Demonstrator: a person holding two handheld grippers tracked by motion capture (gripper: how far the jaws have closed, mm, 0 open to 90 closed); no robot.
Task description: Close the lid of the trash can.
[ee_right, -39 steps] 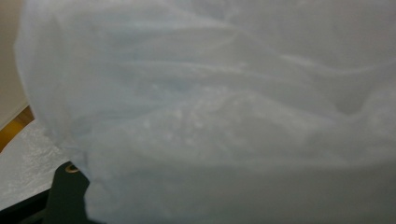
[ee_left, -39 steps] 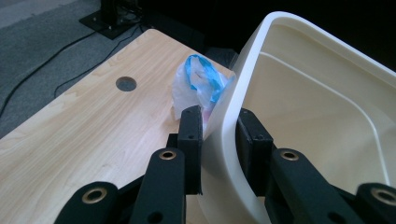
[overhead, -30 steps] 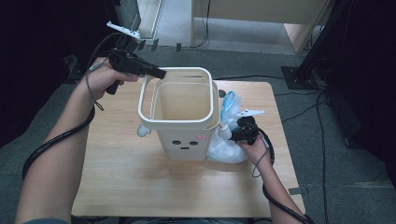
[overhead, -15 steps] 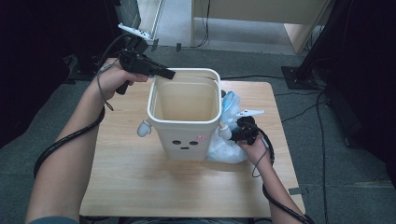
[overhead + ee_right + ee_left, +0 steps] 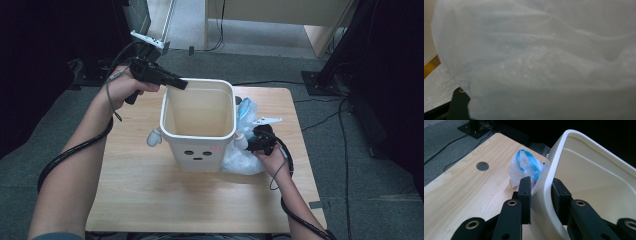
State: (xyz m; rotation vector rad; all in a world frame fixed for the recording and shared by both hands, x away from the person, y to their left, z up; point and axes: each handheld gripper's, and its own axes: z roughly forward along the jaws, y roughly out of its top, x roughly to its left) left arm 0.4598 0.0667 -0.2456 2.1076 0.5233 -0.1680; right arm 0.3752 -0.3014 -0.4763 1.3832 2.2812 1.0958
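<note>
Bin (image 5: 200, 127) at worktop (image 5: 135, 185) centre, cream, face print on near side.
Left gripper (image 5: 540, 187) at far-left corner: fingers (image 5: 524, 195) straddle the rim, one outside, one inside, closed on the wall. Plastic bag (image 5: 245, 155), white with blue edge, bunched against the bin's right side. Right gripper (image 5: 257, 142) sits at the bag; film covers its camera, so finger state cannot be told.

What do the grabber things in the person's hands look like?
Each hand-held gripper is black. The left hand-held gripper has two flat black jaws with brass-coloured rivets and a pale plate on top; a thick black cable trails along the arm. The right hand-held gripper is smaller-looking, with its own black cable. Forearms are bare; a bluish sleeve edge shows.
</note>
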